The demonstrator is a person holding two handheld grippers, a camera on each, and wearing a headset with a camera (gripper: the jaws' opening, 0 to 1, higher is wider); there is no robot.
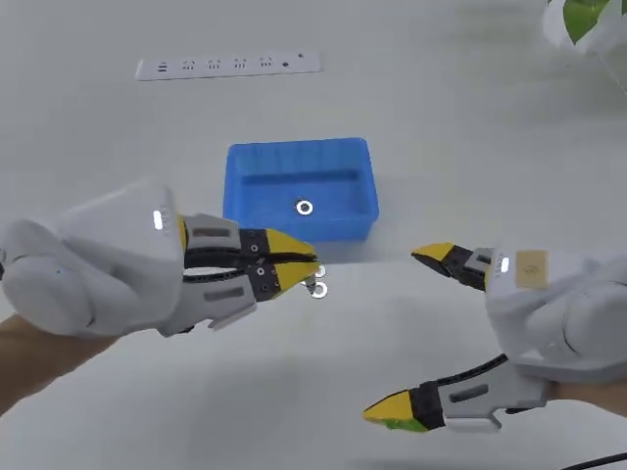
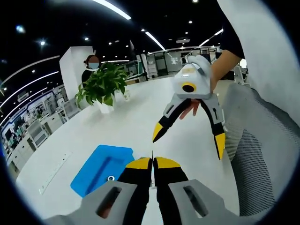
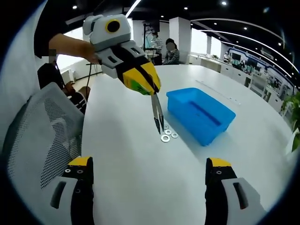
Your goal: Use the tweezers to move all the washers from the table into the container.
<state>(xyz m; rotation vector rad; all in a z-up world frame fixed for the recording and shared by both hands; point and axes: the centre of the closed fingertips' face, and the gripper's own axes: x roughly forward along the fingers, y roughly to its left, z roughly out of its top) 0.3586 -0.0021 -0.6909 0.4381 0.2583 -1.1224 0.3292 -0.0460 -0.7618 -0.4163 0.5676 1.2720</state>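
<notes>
My left gripper [image 1: 309,266] is shut on thin metal tweezers [image 3: 158,112], which point down at the white table. Their tips hang just above three small steel washers [image 3: 168,135] lying close together in front of the blue container [image 1: 301,191]. One more washer [image 1: 305,208] lies inside that container, and it appears in the left gripper view as washer [image 2: 111,178] in the container [image 2: 101,168]. My right gripper [image 1: 411,333] is open and holds nothing, to the right of the washers. Its jaws stand wide apart in the right gripper view [image 3: 149,168].
A white power strip [image 1: 227,67] lies at the far side of the table. A potted plant [image 2: 101,86] stands at the far right corner. A grey mesh chair [image 3: 47,136] is by the near edge. People are at the back of the room.
</notes>
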